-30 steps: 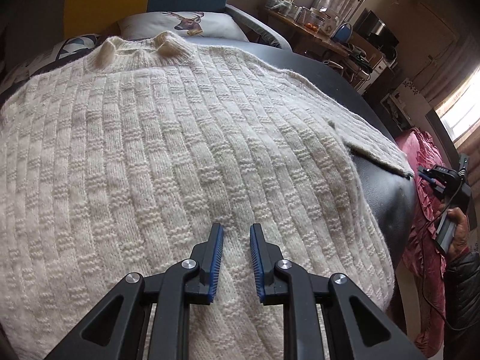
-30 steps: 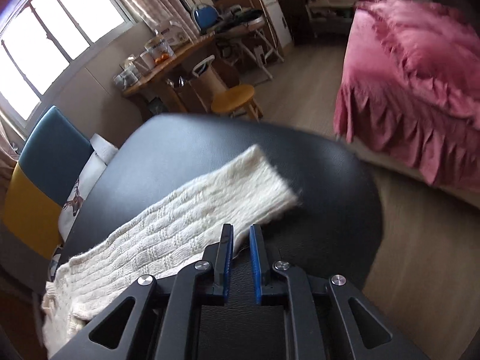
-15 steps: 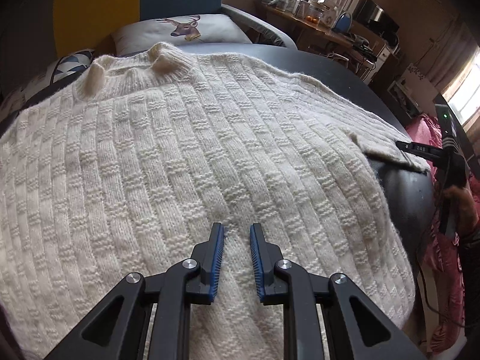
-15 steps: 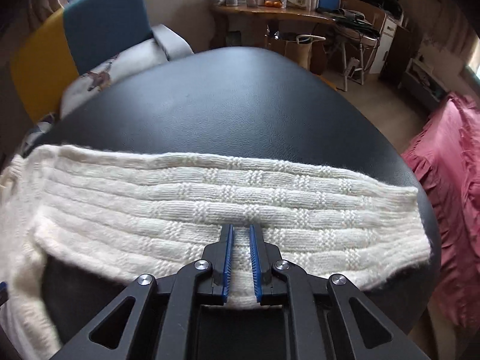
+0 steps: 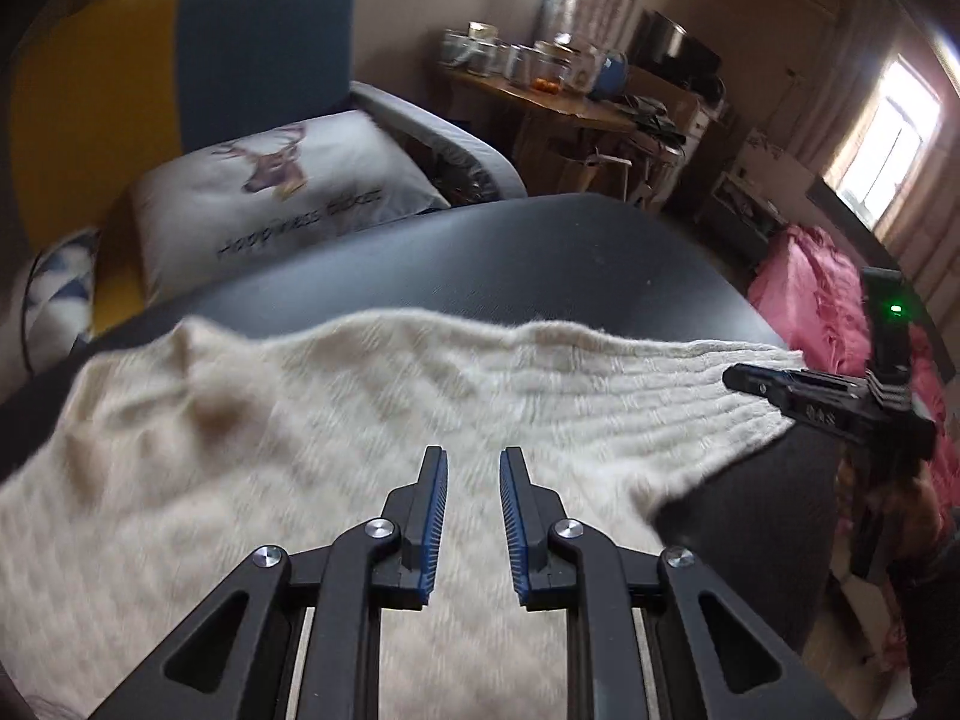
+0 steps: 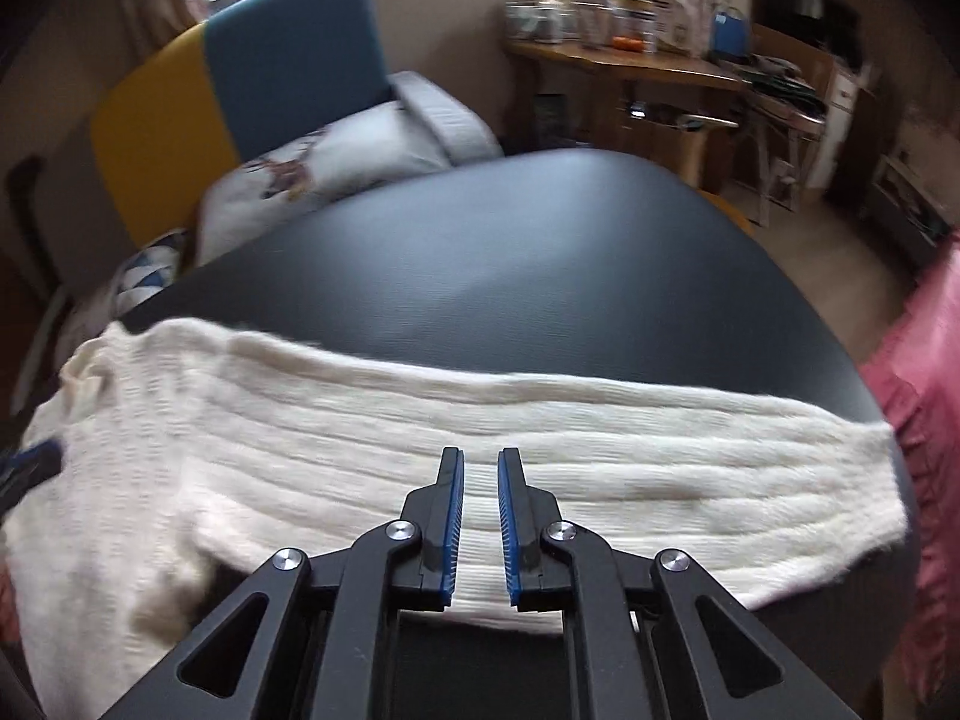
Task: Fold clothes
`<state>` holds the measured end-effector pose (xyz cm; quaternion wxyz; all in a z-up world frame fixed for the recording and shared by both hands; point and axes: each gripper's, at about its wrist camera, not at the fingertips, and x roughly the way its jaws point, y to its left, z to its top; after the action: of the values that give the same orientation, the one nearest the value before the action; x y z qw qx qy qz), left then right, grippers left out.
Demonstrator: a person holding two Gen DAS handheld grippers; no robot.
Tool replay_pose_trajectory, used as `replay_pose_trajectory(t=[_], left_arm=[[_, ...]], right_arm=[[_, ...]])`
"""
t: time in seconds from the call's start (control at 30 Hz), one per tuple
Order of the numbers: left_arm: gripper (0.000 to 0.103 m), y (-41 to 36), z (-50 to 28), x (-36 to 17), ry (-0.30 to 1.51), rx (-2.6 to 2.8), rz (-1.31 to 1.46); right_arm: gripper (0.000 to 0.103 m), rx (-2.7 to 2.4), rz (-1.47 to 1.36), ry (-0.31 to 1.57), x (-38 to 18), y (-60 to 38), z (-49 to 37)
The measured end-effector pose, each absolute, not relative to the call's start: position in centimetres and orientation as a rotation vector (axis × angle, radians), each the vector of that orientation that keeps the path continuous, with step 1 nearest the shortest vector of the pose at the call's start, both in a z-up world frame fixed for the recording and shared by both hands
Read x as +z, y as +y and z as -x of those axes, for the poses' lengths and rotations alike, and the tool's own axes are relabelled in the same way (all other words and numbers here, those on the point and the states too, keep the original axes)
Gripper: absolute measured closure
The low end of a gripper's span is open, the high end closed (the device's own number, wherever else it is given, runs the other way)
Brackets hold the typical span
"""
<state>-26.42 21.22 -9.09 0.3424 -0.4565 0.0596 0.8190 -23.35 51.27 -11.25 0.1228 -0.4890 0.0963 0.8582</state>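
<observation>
A cream knitted sweater (image 5: 270,420) lies flat on the round black table (image 5: 510,252). One sleeve (image 6: 660,450) stretches out to the right, as far as the table's edge. My left gripper (image 5: 472,462) hovers open over the sweater's body, with nothing between its fingers. My right gripper (image 6: 480,462) hangs just above the middle of the sleeve, its jaws a narrow gap apart, and the knit shows through that gap. In the left wrist view the right gripper (image 5: 735,377) reaches in from the right over the sleeve (image 5: 630,372).
A yellow and blue armchair (image 5: 180,60) holding a deer-print cushion (image 5: 282,180) stands behind the table. At the back is a wooden desk (image 6: 630,60) with jars on it. A pink bedcover (image 5: 804,288) lies to the right. The far half of the table (image 6: 540,252) is bare.
The left wrist view has swung up, so the sweater sits lower in it and the neck is lost in blur. The right gripper has reached in over the sleeve. Both jaw gaps look unchanged.
</observation>
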Motion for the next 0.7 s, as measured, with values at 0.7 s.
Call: replay_pose_trajectory(t=[0.7], left_arm=[[0.086,19.0,31.6,-11.3,-0.058,2.129,1.218]], right_arm=[[0.089,2.571,1.488,0.295,-12.4,48.0,26.2]])
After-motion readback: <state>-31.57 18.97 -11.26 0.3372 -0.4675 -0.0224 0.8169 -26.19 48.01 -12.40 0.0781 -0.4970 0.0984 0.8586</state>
